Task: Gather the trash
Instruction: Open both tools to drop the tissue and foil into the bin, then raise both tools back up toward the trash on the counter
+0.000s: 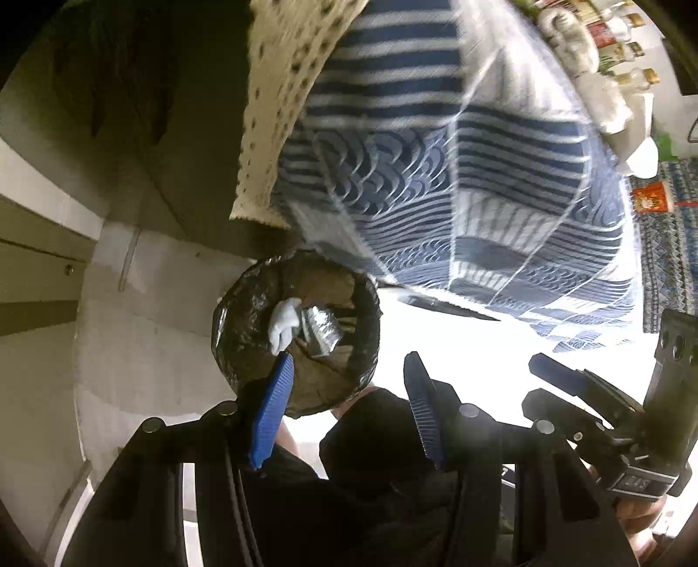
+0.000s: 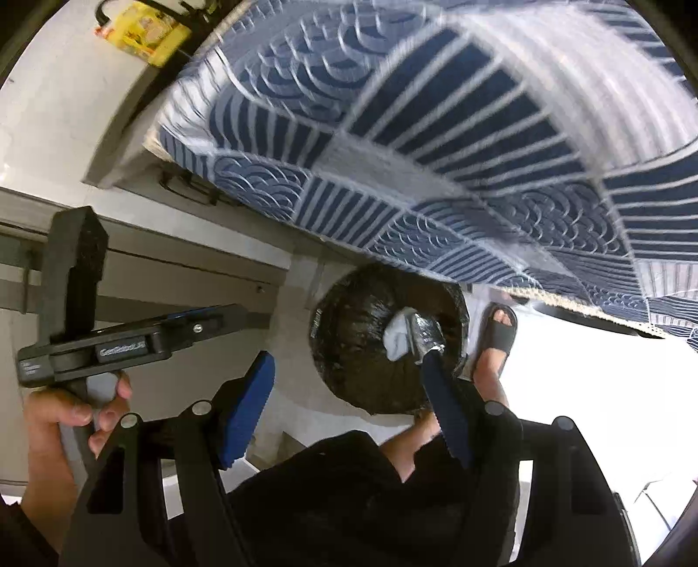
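**A:** Both claws are seen spread wide, with nothing pinched between the blue pads. The left claw point(image 1: 349, 379) is held above the trash bin point(image 1: 244, 344), and the right claw point(image 2: 349, 388) is held over the same bin point(image 2: 349, 366) from the other side.

**B:** Why would they be kept there, parted and empty?

**A:** A drop is suggested, as a judgement only. A white crumpled tissue point(image 1: 283, 325) and a silvery foil wrapper point(image 1: 320, 333) are seen lying inside the bin, touching each other, on the dark liner. Claws parted directly above them fit a release just made, though that cannot be confirmed.

**B:** And the bin itself?

**A:** It is lined with a glossy black bag point(image 1: 366, 305) folded over the rim and is stood on the floor, close to the hanging edge of a blue-and-white patterned cloth point(image 1: 458, 196). A cream spotted cloth point(image 1: 283, 109) is draped beside it.

**B:** What is known of the room?

**A:** A pale floor point(image 2: 589, 392) is shown, strongly overexposed on one side. A sandalled foot point(image 2: 497, 340) is planted just beside the bin. Grey panelling point(image 2: 174, 261) is seen behind it, and a yellow packet point(image 2: 144, 32) lies farther off. Bottles and packets point(image 1: 619, 48) are crowded at the far corner in the left view, too small to be identified.

**B:** Is more trash to be collected?

**A:** None can be made out from here.
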The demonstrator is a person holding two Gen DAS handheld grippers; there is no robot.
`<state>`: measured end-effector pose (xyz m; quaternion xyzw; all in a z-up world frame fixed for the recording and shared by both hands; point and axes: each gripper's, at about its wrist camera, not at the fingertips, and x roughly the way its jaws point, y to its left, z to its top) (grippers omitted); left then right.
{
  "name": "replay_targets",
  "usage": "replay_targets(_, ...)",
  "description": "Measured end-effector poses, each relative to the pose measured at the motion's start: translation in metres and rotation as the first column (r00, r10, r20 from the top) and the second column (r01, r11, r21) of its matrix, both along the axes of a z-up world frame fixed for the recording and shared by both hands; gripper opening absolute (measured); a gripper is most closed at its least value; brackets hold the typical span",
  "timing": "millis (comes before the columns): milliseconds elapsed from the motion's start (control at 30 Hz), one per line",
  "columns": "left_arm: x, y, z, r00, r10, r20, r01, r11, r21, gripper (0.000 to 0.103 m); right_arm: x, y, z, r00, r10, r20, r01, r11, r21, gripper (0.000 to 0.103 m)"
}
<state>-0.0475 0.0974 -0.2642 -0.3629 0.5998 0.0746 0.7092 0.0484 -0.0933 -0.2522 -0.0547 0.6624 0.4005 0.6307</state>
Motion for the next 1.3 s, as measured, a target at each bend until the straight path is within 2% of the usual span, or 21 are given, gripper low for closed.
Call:
replay_targets(200, 0.014, -0.005, 0.041, 0.996, -0.047, 0.076, 0.043, 0.998, 0.047, 0.051, 0.008, -0.013, 0.041, 0.996, -0.040, 0.083, 0.036, 0.998, 0.046, 0.072)
replay_targets(433, 0.032, -0.015, 0.091, 0.978, -0.122, 0.169, 0.101, 0.987, 0.125, 0.051, 0.024, -0.029, 0.091, 0.977, -0.106, 0.186, 0.087, 0.990, 0.110, 0.072)
replay_targets(500, 0.039, -0.019, 0.106, 0.969, -0.161, 0.189, 0.133, 0.979, 0.154, 0.057, 0.032, -0.035, 0.106, 0.970, -0.136, 0.203, 0.110, 0.985, 0.133, 0.075)
replay_targets(533, 0.042, -0.021, 0.114, 0.964, -0.174, 0.199, 0.142, 0.976, 0.166, 0.057, 0.034, -0.039, 0.115, 0.964, -0.151, 0.221, 0.121, 0.982, 0.145, 0.081)
replay_targets(633, 0.048, -0.025, 0.135, 0.951, -0.200, 0.236, 0.155, 0.968, 0.195, 0.057, 0.042, -0.049, 0.142, 0.939, -0.186, 0.290, 0.136, 0.974, 0.184, 0.082)
replay_targets(700, 0.052, -0.025, 0.151, 0.940, -0.210, 0.271, 0.154, 0.965, 0.213, 0.066, 0.045, -0.054, 0.156, 0.924, -0.206, 0.322, 0.146, 0.968, 0.203, 0.083)
replay_targets(767, 0.056, -0.027, 0.164, 0.927, -0.231, 0.296, 0.166, 0.960, 0.227, 0.066, 0.050, -0.063, 0.171, 0.906, -0.233, 0.355, 0.160, 0.962, 0.223, 0.084)
replay_targets(867, 0.061, -0.035, 0.176, 0.912, -0.262, 0.316, 0.190, 0.952, 0.242, 0.067, 0.057, -0.073, 0.186, 0.886, -0.271, 0.375, 0.185, 0.951, 0.249, 0.089)
replay_targets(967, 0.066, -0.040, 0.188, 0.899, -0.277, 0.339, 0.196, 0.947, 0.254, 0.075, 0.067, -0.088, 0.199, 0.876, -0.306, 0.373, 0.213, 0.939, 0.271, 0.092)
replay_targets(1033, 0.071, -0.041, 0.195, 0.894, -0.274, 0.353, 0.189, 0.948, 0.256, 0.076, 0.073, -0.097, 0.204, 0.863, -0.334, 0.380, 0.235, 0.930, 0.283, 0.094)
replay_targets(1167, 0.080, -0.049, 0.209, 0.881, -0.281, 0.381, 0.182, 0.944, 0.276, 0.076, 0.087, -0.109, 0.215, 0.853, -0.345, 0.393, 0.241, 0.926, 0.290, 0.095)
replay_targets(1300, 0.092, -0.057, 0.217, 0.882, -0.259, 0.395, 0.159, 0.950, 0.268, 0.082, 0.103, -0.114, 0.220, 0.853, -0.336, 0.398, 0.227, 0.928, 0.296, 0.095)
